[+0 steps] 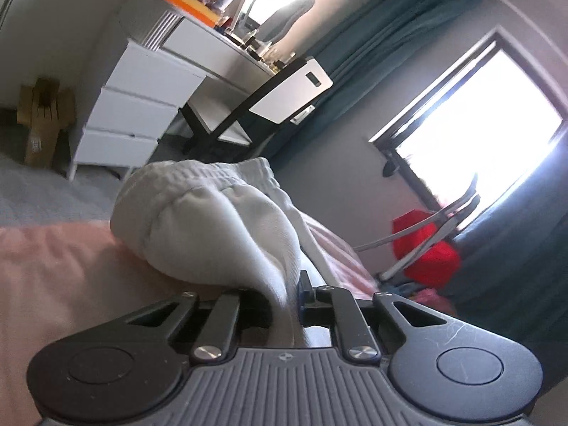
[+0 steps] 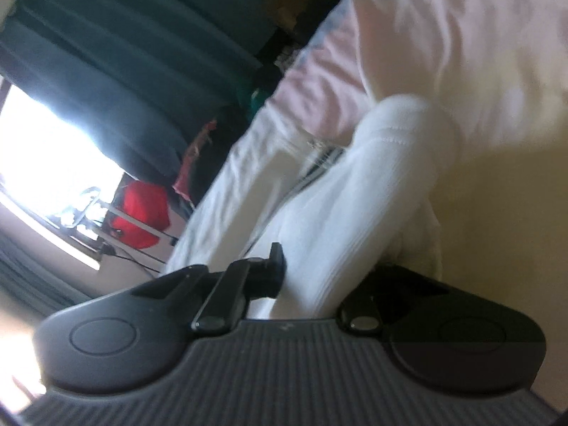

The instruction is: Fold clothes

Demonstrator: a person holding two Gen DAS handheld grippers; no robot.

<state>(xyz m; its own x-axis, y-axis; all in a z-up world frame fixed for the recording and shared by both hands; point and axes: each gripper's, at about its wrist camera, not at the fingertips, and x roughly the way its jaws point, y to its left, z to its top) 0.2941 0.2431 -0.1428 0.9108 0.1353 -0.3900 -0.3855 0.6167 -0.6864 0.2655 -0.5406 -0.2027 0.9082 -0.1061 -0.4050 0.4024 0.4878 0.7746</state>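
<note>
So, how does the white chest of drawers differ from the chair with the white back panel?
The white chest of drawers is a closed box with stacked drawer fronts; the chair with the white back panel is an open frame. The chest is all white; the chair has black legs. Items crowd the chest's top; the chair's seat looks bare. Both stand by the wall.

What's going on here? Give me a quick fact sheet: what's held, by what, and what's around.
left gripper: shut on white garment, gathered fabric running between its fingers
right gripper: shut on the white garment too
surface: pink bedding under the garment
background: white drawers, chair, bright window, dark curtains, red object
fold status: garment bunched, not yet folded flat
</note>
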